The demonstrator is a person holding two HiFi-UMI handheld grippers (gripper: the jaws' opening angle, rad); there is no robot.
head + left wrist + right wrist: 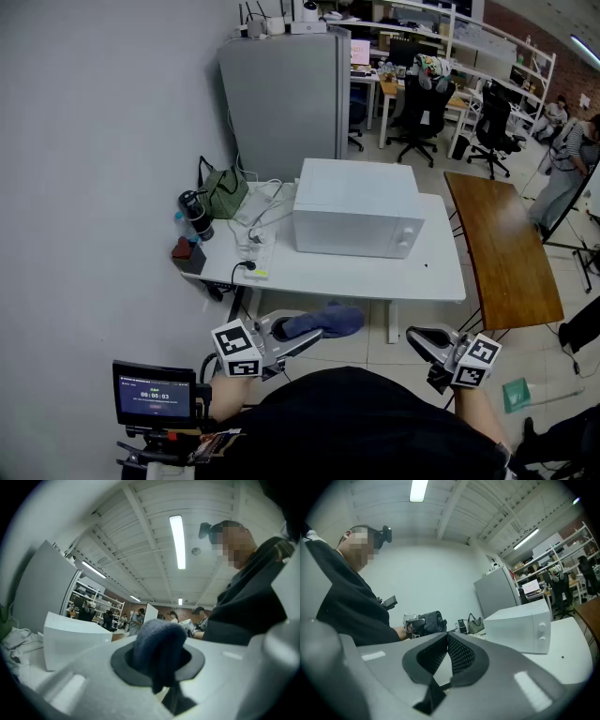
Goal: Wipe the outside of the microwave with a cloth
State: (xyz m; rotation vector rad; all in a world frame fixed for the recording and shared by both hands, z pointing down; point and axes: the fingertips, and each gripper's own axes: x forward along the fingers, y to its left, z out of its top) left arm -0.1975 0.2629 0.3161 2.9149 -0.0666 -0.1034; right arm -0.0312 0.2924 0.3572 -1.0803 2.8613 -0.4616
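Note:
A white microwave (358, 208) stands on the white table (441, 281), its door facing me; it also shows in the left gripper view (70, 638) and the right gripper view (520, 626). My left gripper (292, 336) is held below the table's front edge, shut on a dark blue cloth (321, 322) that bulges between the jaws (159, 648). My right gripper (424, 345) hangs low at the right, its pads (461, 656) pressed together with nothing between them. Both grippers are well short of the microwave.
A green bag (225, 192), a dark bottle (195, 214), a power strip with cables (255, 239) and a red object (183, 249) crowd the table's left side. A brown wooden table (506, 248) stands to the right, a grey cabinet (286, 89) behind. A small screen (155, 394) sits at my lower left.

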